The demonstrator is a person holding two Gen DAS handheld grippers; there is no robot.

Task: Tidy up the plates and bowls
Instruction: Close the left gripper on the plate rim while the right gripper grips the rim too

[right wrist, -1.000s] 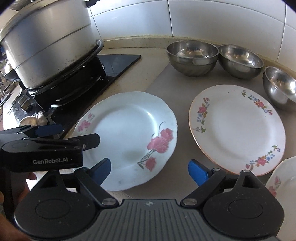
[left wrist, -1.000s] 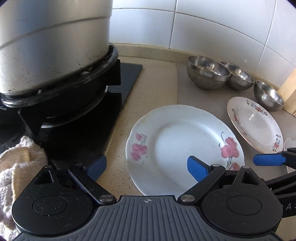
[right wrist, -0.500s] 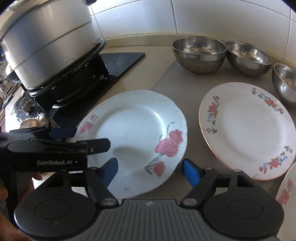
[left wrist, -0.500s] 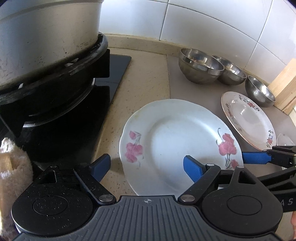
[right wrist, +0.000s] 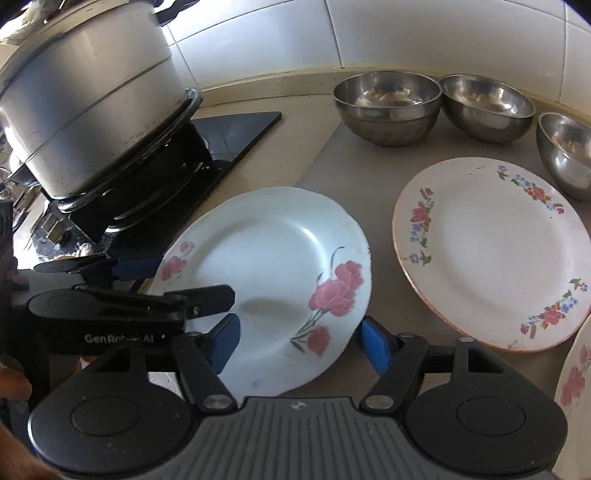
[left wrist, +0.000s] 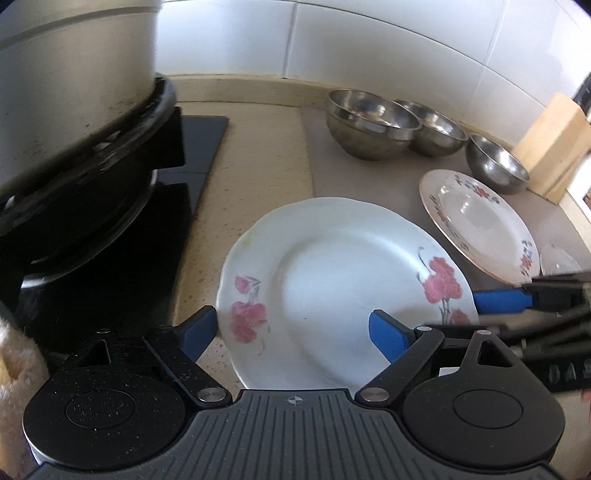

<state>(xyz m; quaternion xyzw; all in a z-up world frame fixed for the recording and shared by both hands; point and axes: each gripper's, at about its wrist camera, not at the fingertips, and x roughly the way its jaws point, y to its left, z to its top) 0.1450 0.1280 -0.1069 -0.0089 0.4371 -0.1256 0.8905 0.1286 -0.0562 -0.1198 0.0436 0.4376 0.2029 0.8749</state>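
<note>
The white scalloped plate with pink flowers (left wrist: pixel 343 291) lies flat on the beige countertop (left wrist: pixel 258 147), beside the black stove (left wrist: pixel 110 240) carrying a large steel pot (right wrist: pixel 88 110). The left gripper (left wrist: pixel 295 328) and right gripper (right wrist: pixel 299 338) both hover at its near edge with blue fingers spread, grasping nothing. Behind, three steel bowls (right wrist: pixel 388 107) line the white tiled wall (right wrist: pixel 406 29), next to a cream plate with small flower sprigs (right wrist: pixel 491 251).

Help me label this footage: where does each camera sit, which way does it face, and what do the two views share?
Left wrist: on the left tool, facing the rose plate with the pot on its left; its own open blue fingers show.
Right wrist: on the right tool, facing the same plate, its rim between the open fingers; the left tool shows at left.
Shared: rose plate, pot, three steel bowls, floral-rim plate.
</note>
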